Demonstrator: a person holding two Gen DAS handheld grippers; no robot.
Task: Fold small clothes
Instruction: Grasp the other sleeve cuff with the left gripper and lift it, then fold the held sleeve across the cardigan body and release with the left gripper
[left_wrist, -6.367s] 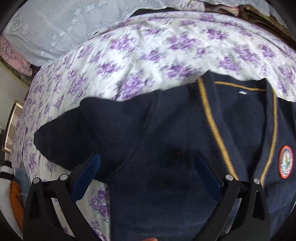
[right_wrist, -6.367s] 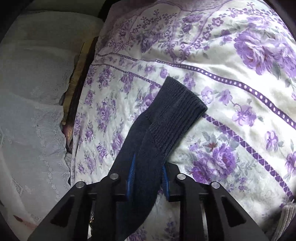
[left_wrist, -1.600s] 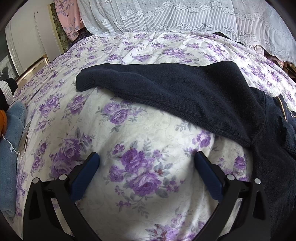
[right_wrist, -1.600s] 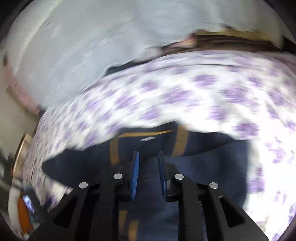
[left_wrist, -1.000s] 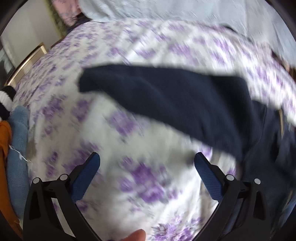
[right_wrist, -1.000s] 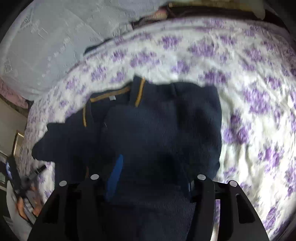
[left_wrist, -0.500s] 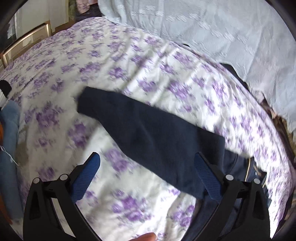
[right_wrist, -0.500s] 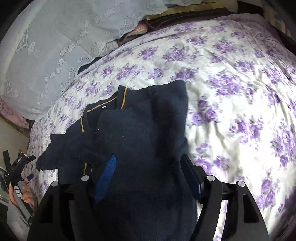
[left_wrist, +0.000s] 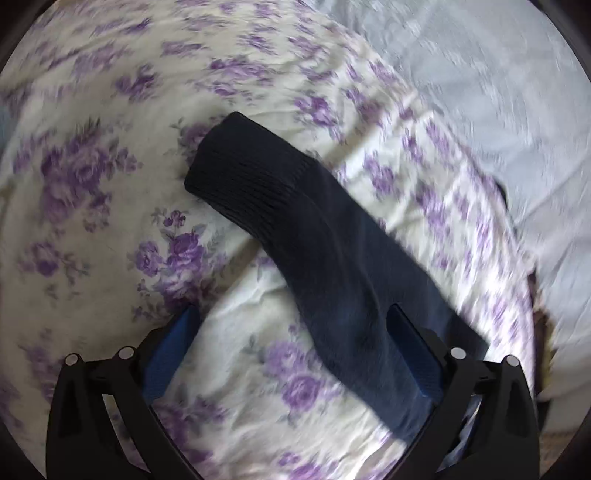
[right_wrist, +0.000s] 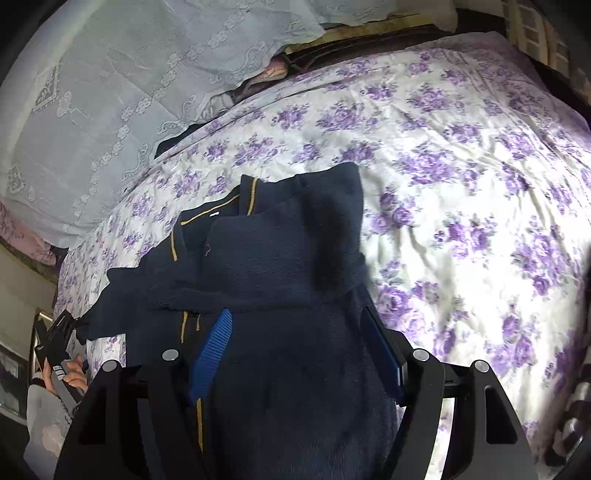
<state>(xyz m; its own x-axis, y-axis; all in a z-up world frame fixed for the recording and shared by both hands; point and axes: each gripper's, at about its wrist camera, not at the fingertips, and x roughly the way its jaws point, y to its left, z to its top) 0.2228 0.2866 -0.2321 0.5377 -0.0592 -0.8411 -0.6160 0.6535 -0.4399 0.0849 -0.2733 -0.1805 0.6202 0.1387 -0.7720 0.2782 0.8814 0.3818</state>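
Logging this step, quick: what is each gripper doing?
Left gripper: open over the sleeve.
Right gripper: open above the cardigan, holding nothing.

Purple-floral bedspread covers the bed, creased, white ground with violet rose clusters. Pale lace-trimmed cloth lies heaped along its far edge; pink fabric peeks from under it. Dark wooden bed frame runs behind. Striped knit item sits at right margin, mostly cut off.
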